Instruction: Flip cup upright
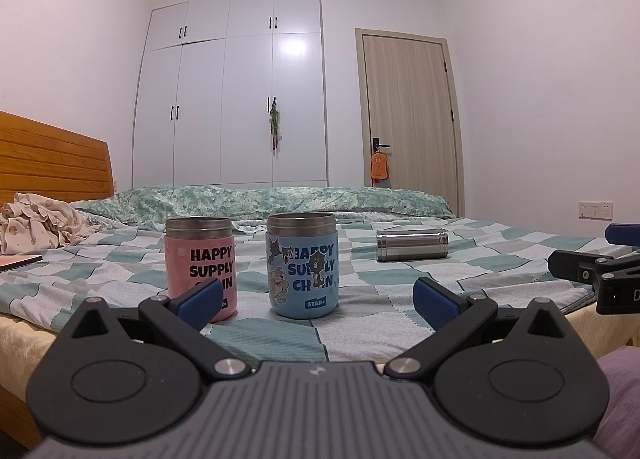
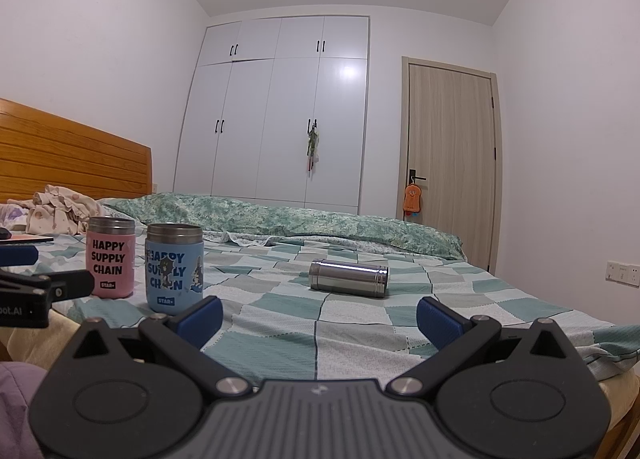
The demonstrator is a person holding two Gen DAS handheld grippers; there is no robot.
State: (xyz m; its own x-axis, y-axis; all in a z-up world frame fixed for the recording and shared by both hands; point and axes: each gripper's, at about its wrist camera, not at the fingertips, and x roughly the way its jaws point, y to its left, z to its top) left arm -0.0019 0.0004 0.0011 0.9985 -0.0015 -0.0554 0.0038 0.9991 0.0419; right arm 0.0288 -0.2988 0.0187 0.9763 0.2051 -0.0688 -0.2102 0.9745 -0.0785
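A plain steel cup point(image 1: 412, 245) lies on its side on the checked bedspread point(image 1: 400, 323), right of centre; it also shows in the right wrist view point(image 2: 349, 279). A pink cup point(image 1: 201, 267) and a blue cup point(image 1: 302, 265) stand upright side by side, also in the right wrist view as pink point(image 2: 111, 263) and blue point(image 2: 174, 269). My left gripper point(image 1: 318, 305) is open and empty, near the bed's front edge before the blue cup. My right gripper point(image 2: 319, 319) is open and empty, short of the steel cup; it shows at the right edge of the left wrist view point(image 1: 596, 263).
A wooden headboard point(image 1: 52, 163) and crumpled clothes point(image 1: 38, 221) are at the left. A rolled green quilt point(image 1: 260, 201) lies across the far side of the bed. White wardrobe point(image 1: 236, 99) and a door point(image 1: 408, 115) stand behind.
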